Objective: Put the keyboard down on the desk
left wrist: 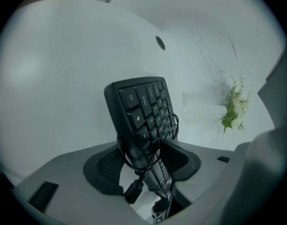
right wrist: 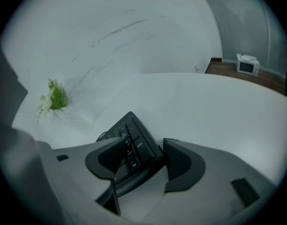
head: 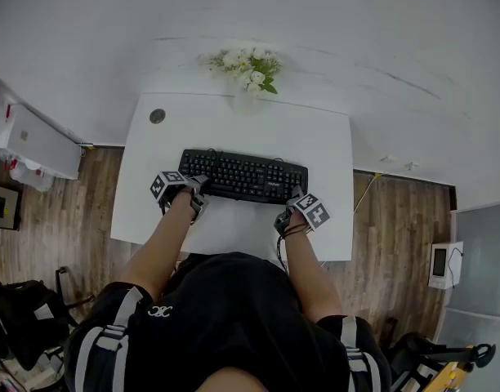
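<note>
A black keyboard lies flat on the white desk, long side across it. My left gripper is at its left end and my right gripper at its right front corner. In the left gripper view the keyboard's end stands between the wide-apart jaws of the left gripper; its cable and plug loop round that end. In the right gripper view the keyboard's corner sits between the spread jaws of the right gripper, with a gap beside the right pad. Neither pair of pads presses on it.
A vase of white flowers stands at the desk's back edge against the wall, and a round cable hole is at the back left. A white cabinet stands left of the desk, a small white device on the wooden floor to the right.
</note>
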`<move>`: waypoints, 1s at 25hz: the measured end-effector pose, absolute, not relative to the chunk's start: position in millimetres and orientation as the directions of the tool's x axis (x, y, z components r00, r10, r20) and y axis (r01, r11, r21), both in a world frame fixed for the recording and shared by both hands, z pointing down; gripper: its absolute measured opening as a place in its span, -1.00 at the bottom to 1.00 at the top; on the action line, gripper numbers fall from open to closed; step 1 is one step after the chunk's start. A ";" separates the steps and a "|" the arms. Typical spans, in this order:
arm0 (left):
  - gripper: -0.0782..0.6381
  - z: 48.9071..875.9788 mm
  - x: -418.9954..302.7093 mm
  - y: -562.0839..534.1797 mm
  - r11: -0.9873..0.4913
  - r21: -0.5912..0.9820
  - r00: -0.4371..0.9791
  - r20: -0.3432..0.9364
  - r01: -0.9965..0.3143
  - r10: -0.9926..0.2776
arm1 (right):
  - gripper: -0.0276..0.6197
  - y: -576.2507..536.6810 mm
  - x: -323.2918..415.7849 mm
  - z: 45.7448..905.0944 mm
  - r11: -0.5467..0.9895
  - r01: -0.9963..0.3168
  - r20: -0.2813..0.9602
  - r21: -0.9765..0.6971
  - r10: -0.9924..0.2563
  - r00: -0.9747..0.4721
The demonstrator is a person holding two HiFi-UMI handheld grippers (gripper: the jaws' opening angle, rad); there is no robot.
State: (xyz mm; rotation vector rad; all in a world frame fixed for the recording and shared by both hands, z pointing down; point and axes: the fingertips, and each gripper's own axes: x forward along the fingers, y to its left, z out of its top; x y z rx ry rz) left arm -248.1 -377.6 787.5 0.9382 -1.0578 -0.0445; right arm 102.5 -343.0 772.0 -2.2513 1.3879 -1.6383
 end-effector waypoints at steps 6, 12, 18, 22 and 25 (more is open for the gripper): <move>-0.08 785.0 -254.7 -371.2 0.695 0.609 0.510 0.767 -0.384 -0.390 | -0.09 -338.1 104.1 773.9 -0.567 -0.732 0.777 -0.377 -0.624 0.083; -0.19 785.9 -263.4 -350.8 0.734 0.577 0.531 0.772 -0.357 -0.349 | -0.20 -329.8 115.3 769.6 -0.567 -0.774 0.783 -0.282 -0.602 0.156; -0.64 766.9 -261.0 -335.8 0.654 0.628 0.550 0.750 -0.421 -0.367 | -0.81 -331.9 107.1 740.9 -0.457 -0.836 0.696 -0.302 -0.705 0.134; -0.78 745.2 -245.3 -338.9 0.491 0.693 0.562 0.718 -0.528 -0.410 | -0.90 -346.8 74.1 713.9 -0.263 -0.914 0.611 -0.310 -0.791 0.020; -0.78 725.8 -235.6 -353.4 0.351 0.737 0.560 0.670 -0.577 -0.488 | -0.90 -356.7 56.1 695.5 -0.152 -0.950 0.565 -0.273 -0.825 -0.031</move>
